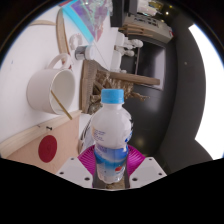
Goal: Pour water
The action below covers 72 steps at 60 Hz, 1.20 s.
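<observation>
The gripper (111,172) holds a water bottle (110,135) upright between its fingers, both pads pressing on the lower body. The blue cap (113,97) is on the bottle. A white cup (47,88) stands on the table (30,135), to the left and well apart from the bottle.

Risks, as judged:
- With the cap fitted, tilting yields no water.
- A low grip may let the bottle swing or slip when tipped.
- Tilting before reaching the cup spills onto the table.
</observation>
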Each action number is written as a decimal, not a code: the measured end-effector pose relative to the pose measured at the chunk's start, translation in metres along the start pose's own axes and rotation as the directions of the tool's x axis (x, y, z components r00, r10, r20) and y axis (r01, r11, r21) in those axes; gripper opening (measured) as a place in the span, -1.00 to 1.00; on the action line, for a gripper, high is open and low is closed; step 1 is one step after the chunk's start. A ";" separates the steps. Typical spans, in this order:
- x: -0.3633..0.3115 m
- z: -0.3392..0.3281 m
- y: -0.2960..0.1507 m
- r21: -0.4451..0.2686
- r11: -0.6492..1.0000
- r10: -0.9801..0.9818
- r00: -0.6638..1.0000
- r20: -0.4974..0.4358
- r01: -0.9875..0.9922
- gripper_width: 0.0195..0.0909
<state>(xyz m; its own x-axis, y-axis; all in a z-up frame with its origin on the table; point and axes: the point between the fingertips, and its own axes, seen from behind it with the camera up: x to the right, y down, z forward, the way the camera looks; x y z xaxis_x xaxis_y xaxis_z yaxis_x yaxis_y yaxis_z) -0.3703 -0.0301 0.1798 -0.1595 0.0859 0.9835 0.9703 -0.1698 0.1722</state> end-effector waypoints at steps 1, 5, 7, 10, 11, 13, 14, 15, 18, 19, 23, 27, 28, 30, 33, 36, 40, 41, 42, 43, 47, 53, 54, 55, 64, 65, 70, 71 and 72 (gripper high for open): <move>0.000 -0.001 0.002 -0.005 0.999 0.052 0.999 0.015 -0.052 -0.55; 0.002 -0.007 0.010 -0.030 0.956 0.295 0.952 0.083 -0.293 -0.54; 0.004 -0.009 0.014 -0.047 0.912 0.411 0.905 0.108 -0.408 -0.54; 0.007 -0.011 0.021 -0.066 0.823 0.567 0.812 0.139 -0.564 -0.54; 0.008 -0.011 0.023 -0.072 0.789 0.613 0.776 0.150 -0.610 -0.54; 0.008 -0.012 0.028 -0.088 0.718 0.694 0.701 0.165 -0.691 -0.54; 0.008 -0.011 0.029 -0.097 0.680 0.731 0.660 0.174 -0.727 -0.54; 0.006 -0.016 0.027 -0.108 0.642 0.764 0.622 0.173 -0.759 -0.54; -0.003 -0.014 0.031 -0.147 0.518 0.850 0.486 0.205 -0.843 -0.55; -0.007 -0.013 0.032 -0.162 0.473 0.874 0.437 0.214 -0.866 -0.55; -0.025 -0.010 0.030 -0.220 0.307 0.934 0.249 0.255 -0.926 -0.54; -0.045 -0.007 0.028 -0.261 0.186 0.955 0.112 0.274 -0.947 -0.54; -0.049 -0.005 0.029 -0.270 0.163 0.957 0.085 0.278 -0.949 -0.54; -0.058 -0.003 0.028 -0.284 0.122 0.957 0.037 0.286 -0.951 -0.54; -0.069 0.001 0.025 -0.292 0.079 0.953 -0.014 0.303 -0.953 -0.54; -0.078 0.005 0.022 -0.295 0.055 0.948 -0.043 0.316 -0.954 -0.53; -0.092 0.009 0.018 -0.301 0.033 0.943 -0.070 0.324 -0.953 -0.54; -0.095 0.010 0.016 -0.305 0.027 0.941 -0.078 0.328 -0.952 -0.54; -0.098 0.011 0.015 -0.310 0.021 0.939 -0.088 0.332 -0.951 -0.54; -0.102 0.011 0.014 -0.315 0.014 0.938 -0.097 0.334 -0.949 -0.52; -0.115 0.012 0.011 -0.331 -0.004 0.932 -0.123 0.340 -0.944 -0.52; -0.122 0.012 0.012 -0.316 -0.032 0.928 -0.145 0.342 -0.948 -0.47; -0.122 0.011 0.013 -0.313 -0.034 0.928 -0.146 0.343 -0.949 -0.46; -0.121 0.011 0.013 -0.307 -0.037 0.928 -0.147 0.343 -0.951 -0.43; -0.124 0.004 0.014 -0.323 -0.047 0.923 -0.164 0.347 -0.945 -0.11; -0.124 0.003 0.015 -0.332 -0.044 0.924 -0.165 0.346 -0.942 -0.05; -0.117 -0.008 0.022 -0.367 -0.039 0.929 -0.169 0.328 -0.929 0.68; -0.115 -0.012 0.025 -0.372 -0.039 0.931 -0.169 0.323 -0.927 0.79; -0.112 -0.013 0.028 -0.376 -0.036 0.932 -0.167 0.321 -0.926 0.88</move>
<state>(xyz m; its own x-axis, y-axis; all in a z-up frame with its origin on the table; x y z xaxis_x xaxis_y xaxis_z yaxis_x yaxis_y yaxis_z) -0.3277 -0.0572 0.0753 0.9895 0.1427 -0.0218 0.0441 -0.4426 -0.8956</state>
